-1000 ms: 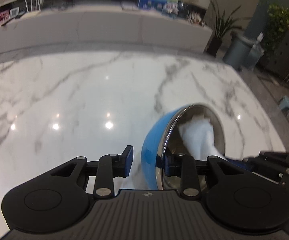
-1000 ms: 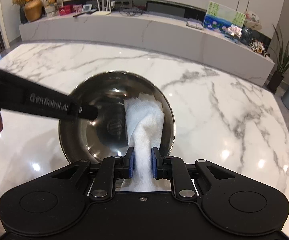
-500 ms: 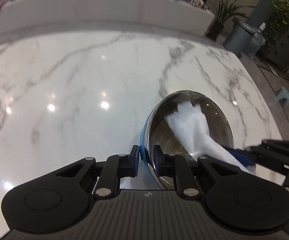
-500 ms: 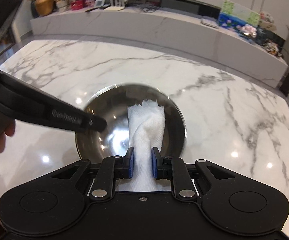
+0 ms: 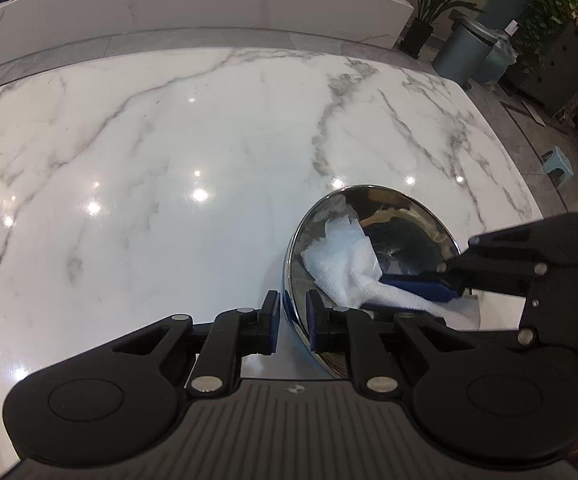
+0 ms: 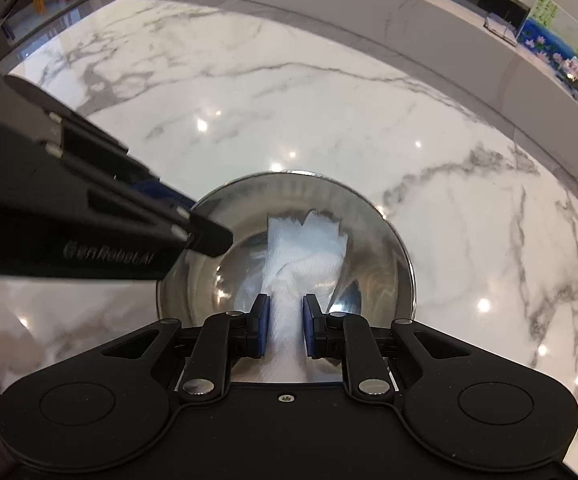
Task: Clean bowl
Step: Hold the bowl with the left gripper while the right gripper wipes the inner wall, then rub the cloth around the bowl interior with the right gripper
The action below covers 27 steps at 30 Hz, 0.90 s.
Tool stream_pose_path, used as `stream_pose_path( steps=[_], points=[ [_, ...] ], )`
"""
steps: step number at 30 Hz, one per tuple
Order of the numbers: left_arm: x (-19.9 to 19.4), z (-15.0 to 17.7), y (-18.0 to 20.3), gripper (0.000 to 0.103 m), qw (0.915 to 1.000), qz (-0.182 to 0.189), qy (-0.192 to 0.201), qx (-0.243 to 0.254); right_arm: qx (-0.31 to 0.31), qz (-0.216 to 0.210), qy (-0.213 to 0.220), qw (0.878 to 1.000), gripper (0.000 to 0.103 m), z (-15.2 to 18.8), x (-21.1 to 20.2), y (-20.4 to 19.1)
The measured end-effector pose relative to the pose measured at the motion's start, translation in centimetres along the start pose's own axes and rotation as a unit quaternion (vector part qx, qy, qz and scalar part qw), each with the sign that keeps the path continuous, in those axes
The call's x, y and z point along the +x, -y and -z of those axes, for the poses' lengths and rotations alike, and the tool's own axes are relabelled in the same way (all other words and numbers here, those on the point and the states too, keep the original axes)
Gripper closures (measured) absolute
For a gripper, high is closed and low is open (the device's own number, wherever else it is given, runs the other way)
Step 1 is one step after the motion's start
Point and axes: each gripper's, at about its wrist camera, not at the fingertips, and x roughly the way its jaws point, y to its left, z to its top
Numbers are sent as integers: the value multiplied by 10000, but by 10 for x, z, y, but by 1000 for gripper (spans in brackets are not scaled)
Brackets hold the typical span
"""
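The left claw [image 5: 291, 322] pinched the steel bowl's [image 6: 369, 216] rim; the right claw [image 6: 283, 330] gripped a white paper towel [image 6: 305, 252] inside; wiping was underway, probably needing circular strokes next.

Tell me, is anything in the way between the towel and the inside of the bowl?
Nothing visible. The right gripper holds the towel already inside the bowl, against the metal. The left gripper only pinches the rim, off to the side.

Glossy white marble table [image 5: 169, 152], long marble counter [image 5: 193, 4] behind, grey bin [image 5: 465, 52], potted plant [image 5: 429, 4], grey floor [image 5: 529, 136]
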Motion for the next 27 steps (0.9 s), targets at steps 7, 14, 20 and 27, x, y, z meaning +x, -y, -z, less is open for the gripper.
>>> stream_pose_path(
  steps=[7, 14, 20, 27],
  points=[
    [2, 2, 1, 88, 10000, -70, 13, -47, 99, 84, 172, 9998, 71, 6, -4, 6],
    [4, 4, 6, 88, 9998, -172, 10, 87, 219, 147, 477, 9985, 77, 8, -18, 7],
    [4, 5, 9, 88, 9994, -246, 22, 235, 74, 119, 320, 9994, 93, 9, -13, 4],
    [4, 7, 12, 88, 9989, -310, 22, 359, -62, 294, 139, 9995, 94, 9, -4, 2]
  ],
)
